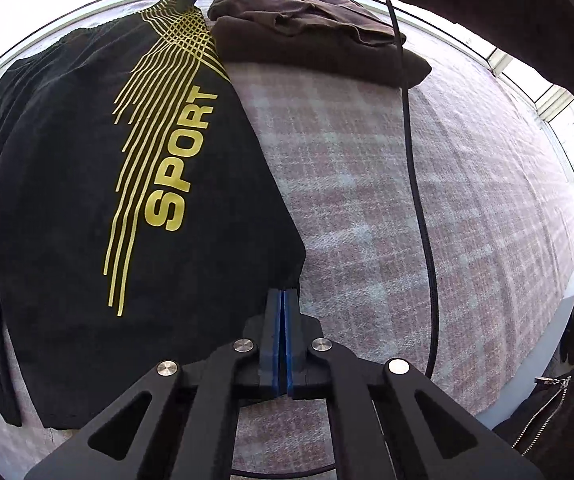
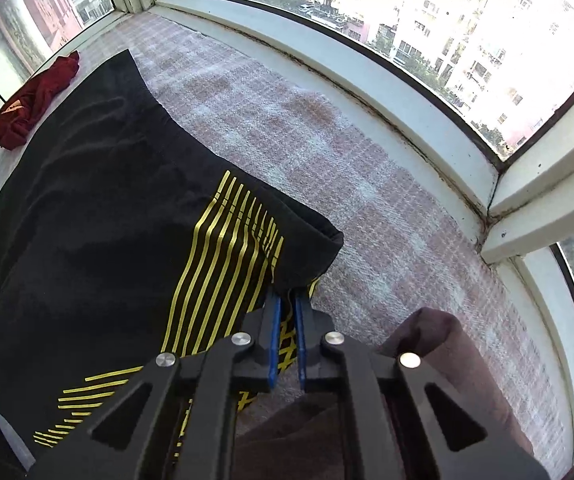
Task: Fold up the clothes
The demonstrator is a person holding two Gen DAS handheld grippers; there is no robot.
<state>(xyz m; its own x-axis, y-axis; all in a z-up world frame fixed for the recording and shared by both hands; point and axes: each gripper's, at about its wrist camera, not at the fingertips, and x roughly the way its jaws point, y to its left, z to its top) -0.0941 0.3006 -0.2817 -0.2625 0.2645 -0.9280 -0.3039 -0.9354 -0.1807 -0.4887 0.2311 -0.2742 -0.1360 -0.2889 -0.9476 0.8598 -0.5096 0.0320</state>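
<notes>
my left gripper (image 1: 285, 294) was pinched shut on the lower corner of the black sport shirt with yellow stripes (image 1: 87, 184), which lay spread on the pink plaid blanket (image 1: 427, 200). my right gripper (image 2: 287, 300) had clamped its far corner (image 2: 303, 248), beside the folded brown garment (image 1: 311, 36).

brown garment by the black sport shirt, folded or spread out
Folded: the brown garment lies as a compact layered stack on the plaid cover.

left wrist: aimed steeply down, close over jaws | right wrist: aimed steeply down toward window sill (image 2: 427, 92) | shared: black SPORT shirt (image 1: 67, 184) ahead-left of both jaws
</notes>
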